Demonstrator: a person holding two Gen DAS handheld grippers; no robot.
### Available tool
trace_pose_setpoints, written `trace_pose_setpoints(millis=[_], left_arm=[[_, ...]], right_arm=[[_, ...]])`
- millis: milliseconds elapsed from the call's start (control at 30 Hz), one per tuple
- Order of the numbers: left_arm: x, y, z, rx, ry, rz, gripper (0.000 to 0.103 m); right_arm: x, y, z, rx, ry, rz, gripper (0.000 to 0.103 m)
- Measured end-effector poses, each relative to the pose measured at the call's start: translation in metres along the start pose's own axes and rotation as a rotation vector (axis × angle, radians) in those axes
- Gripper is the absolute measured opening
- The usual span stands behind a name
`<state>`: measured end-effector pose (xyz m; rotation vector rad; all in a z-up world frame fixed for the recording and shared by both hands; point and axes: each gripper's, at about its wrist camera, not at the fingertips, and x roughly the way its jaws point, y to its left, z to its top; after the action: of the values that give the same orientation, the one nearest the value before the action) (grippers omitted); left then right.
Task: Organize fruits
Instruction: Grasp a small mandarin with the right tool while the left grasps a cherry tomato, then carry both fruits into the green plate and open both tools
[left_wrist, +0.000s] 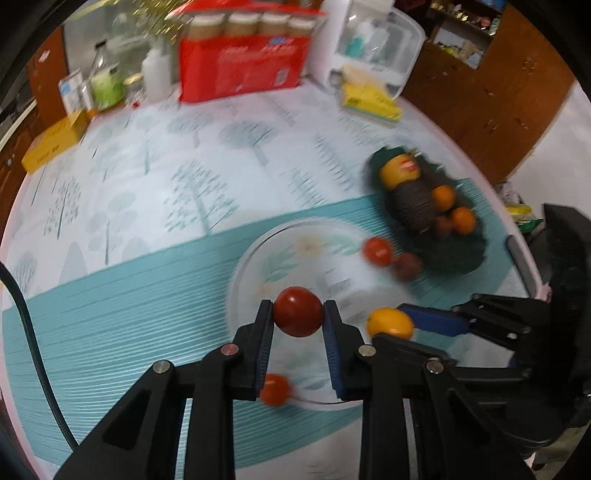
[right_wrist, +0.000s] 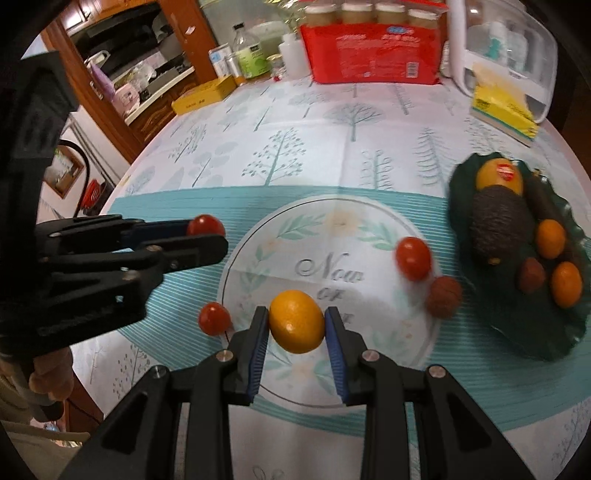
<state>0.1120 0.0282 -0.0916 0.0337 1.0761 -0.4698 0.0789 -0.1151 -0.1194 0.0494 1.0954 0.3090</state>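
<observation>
Over the Desk, Both Grippers Loaded

Above the desk (right_wrist: 369, 129), the left hand-held gripper (left_wrist: 298, 314) is pinching a red tomato (left_wrist: 298, 312), while the right hand-held gripper (right_wrist: 296, 323) is clamping a yellow citrus (right_wrist: 296, 321). Two tomatoes (right_wrist: 413, 258) and a brown fruit (right_wrist: 444, 296) are lying loose nearby. Farther right, a dark green dish (right_wrist: 546, 339) is holding more fruit.

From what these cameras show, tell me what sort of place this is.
Most likely a home dining or kitchen table: a tree-print tablecloth, a dark green plate of fruit, bottles and a red grocery pack at the back, and a wooden cabinet beside it.
</observation>
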Motion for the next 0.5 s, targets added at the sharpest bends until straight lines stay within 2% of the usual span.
trace_pose_setpoints(millis=[233,500], left_arm=[[-0.022,-0.068,0.033,0.072,-0.057,-0.051,0.025],[-0.020,-0.142,0.095,0.171,-0.117,-0.024,0.025]], right_arm=[[-0.056,-0.038,-0.001,0.048,-0.090,-0.033,0.031],[-0.129,-0.105,0.014,0.072,-0.198,-0.142,0.031]])
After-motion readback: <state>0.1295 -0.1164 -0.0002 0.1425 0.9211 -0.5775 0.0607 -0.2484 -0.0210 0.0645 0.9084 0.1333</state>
